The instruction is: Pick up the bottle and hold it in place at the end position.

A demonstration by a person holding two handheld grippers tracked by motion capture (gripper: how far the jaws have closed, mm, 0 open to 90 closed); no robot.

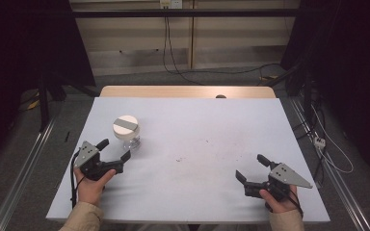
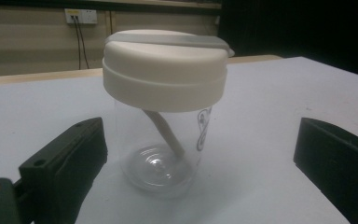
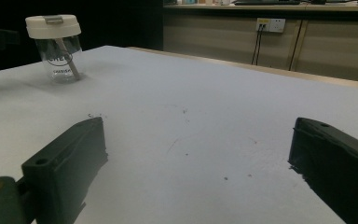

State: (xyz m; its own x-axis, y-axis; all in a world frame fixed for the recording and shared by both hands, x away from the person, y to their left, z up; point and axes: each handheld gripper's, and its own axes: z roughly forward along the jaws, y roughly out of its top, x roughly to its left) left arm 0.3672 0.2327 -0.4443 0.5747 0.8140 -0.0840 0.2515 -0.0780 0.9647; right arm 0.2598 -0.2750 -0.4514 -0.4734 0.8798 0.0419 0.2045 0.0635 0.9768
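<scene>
Our left gripper [image 1: 115, 150] had its blocky, matte black fingers [image 2: 70, 161] spread wide, holding nothing. They framed a clear plastic jar with a broad cream-white screw lid [image 2: 164, 105], which stood upright on the counter just ahead of the fingertips, apart from both. A grey strip ran across the lid's top. Inside the transparent wall a pale stick-like piece leaned from the lid down to the rounded base, and a dark printed mark showed on the jar's side.

Our right gripper [image 1: 252, 166] was likewise opened wide and empty, its black fingers [image 3: 67, 161] resting low over bare surface, well apart from the jar, which stood far off at the left of the right gripper view.

The counter [image 1: 197, 130] wore a smooth pale grey-blue sheet, speckled with small dark crumbs and faint scuffs near its middle, with a light wooden edge at the far side. Beyond it we saw a grey floor, trailing black cables, a beige wall with white sockets and dark curtains at both sides.
</scene>
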